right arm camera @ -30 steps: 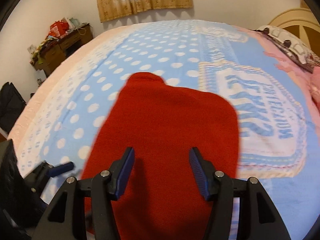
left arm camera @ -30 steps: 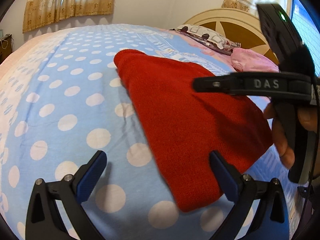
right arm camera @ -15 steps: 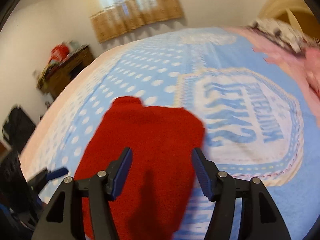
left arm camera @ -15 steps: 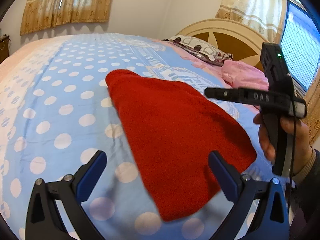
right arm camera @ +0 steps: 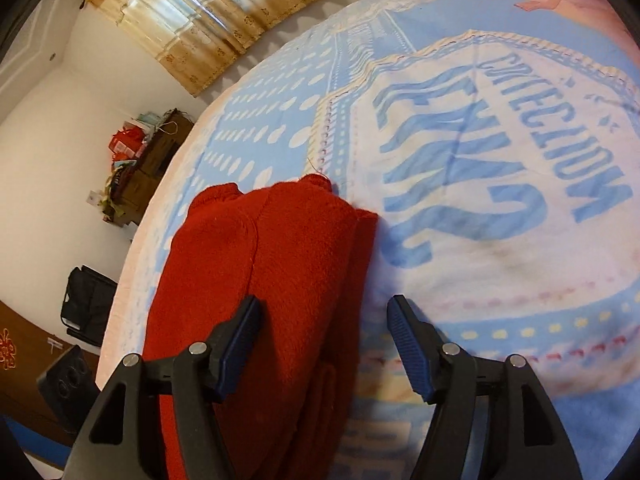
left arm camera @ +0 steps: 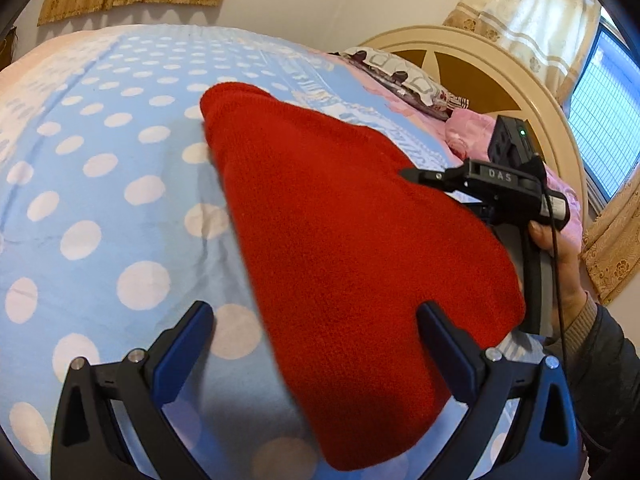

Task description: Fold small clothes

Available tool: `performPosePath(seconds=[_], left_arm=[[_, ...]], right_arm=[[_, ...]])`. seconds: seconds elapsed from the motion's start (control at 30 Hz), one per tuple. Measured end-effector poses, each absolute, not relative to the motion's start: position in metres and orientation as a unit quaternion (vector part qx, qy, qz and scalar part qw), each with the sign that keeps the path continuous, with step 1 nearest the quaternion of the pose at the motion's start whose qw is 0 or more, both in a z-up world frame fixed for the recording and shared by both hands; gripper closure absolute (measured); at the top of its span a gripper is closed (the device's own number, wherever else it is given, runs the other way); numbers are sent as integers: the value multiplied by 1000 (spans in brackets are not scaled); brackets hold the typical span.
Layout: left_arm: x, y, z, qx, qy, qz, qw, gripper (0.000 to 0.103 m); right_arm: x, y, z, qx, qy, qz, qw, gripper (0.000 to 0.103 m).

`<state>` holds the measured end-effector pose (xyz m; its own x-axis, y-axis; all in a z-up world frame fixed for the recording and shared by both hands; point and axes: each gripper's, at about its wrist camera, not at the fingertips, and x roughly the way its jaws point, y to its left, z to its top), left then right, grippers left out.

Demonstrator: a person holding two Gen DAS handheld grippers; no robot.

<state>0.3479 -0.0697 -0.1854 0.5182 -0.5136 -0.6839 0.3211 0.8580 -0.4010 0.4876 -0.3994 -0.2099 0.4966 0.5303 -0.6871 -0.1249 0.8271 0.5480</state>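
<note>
A red knitted garment (left arm camera: 340, 240) lies folded into a long strip on the blue polka-dot bedspread (left arm camera: 100, 200). My left gripper (left arm camera: 314, 316) is open and hovers over the strip's near end, with the cloth's left edge showing between its fingers. In the right wrist view the red garment (right arm camera: 272, 280) runs away from the camera. My right gripper (right arm camera: 323, 312) hangs above its right edge, jaws opening, with the pads pressing on nothing. In the left wrist view the right gripper (left arm camera: 424, 176) shows side-on at the garment's right side, held by a hand (left arm camera: 560, 248).
A cream headboard (left arm camera: 500, 76), a patterned pillow (left arm camera: 400, 76) and pink bedding (left arm camera: 468, 132) lie beyond the garment. The bedspread's printed white panel (right arm camera: 500, 200) is right of it. A cluttered dresser (right arm camera: 148, 160), black bag (right arm camera: 88, 304) and speaker (right arm camera: 64, 380) stand off the bed's left side.
My right gripper has swung to the garment's right edge, rolled and dropped lower, its jaws a little wider. The left gripper shifted slightly and stays open. The garment has not moved.
</note>
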Motion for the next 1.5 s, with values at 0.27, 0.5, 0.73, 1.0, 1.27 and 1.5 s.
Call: performPosePath(seconds=[0.27, 0.5, 0.73, 1.0, 1.27, 1.5], left_arm=[[346, -77, -187, -100, 427, -241, 866, 0], [345, -82, -187, -88, 429, -242, 866, 0], [347, -81, -186, -87, 425, -250, 865, 5], [339, -85, -178, -78, 406, -275, 868, 43], [319, -79, -155, -50, 391, -265, 880, 58], [294, -60, -143, -32, 393, -252, 884, 59]], right_arm=[[499, -389, -214, 214, 452, 221, 837, 42], [502, -387, -215, 227, 450, 219, 836, 61], [494, -377, -211, 218, 439, 220, 843, 72], [478, -362, -194, 183, 412, 205, 869, 75], [447, -349, -169, 183, 380, 219, 880, 76], [425, -308, -161, 174, 383, 247, 873, 76]])
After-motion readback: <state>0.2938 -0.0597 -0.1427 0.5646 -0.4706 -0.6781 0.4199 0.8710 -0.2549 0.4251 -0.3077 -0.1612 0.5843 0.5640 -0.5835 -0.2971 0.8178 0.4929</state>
